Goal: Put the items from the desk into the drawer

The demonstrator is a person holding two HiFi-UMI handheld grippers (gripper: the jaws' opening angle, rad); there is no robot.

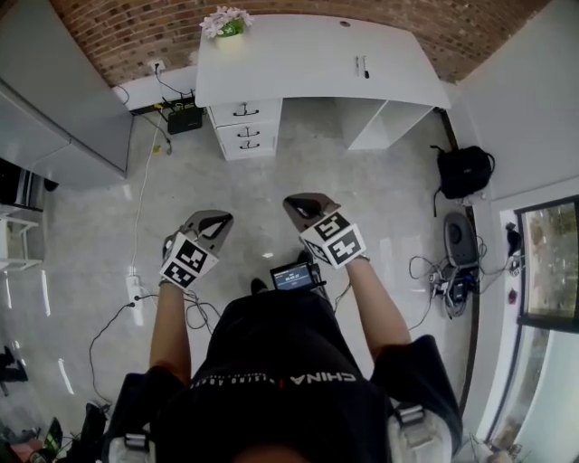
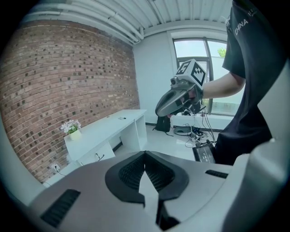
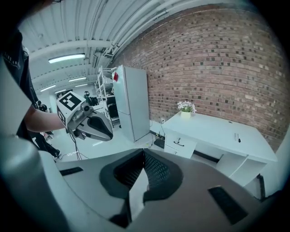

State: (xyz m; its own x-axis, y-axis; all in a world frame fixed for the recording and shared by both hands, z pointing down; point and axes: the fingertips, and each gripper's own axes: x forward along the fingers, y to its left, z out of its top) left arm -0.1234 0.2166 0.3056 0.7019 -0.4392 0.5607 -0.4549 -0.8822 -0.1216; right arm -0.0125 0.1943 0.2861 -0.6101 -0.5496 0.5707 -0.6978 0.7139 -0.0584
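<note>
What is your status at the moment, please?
Left gripper and right gripper shut, both empty. Pen and flowers on desk, drawers closed. Desk some way ahead, only floor between.

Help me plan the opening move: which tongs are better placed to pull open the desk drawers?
Left, slightly. The drawers sit under the left end of the desk, more in line with the left tongs than the right tongs. Both are shut, empty and well short of it.
</note>
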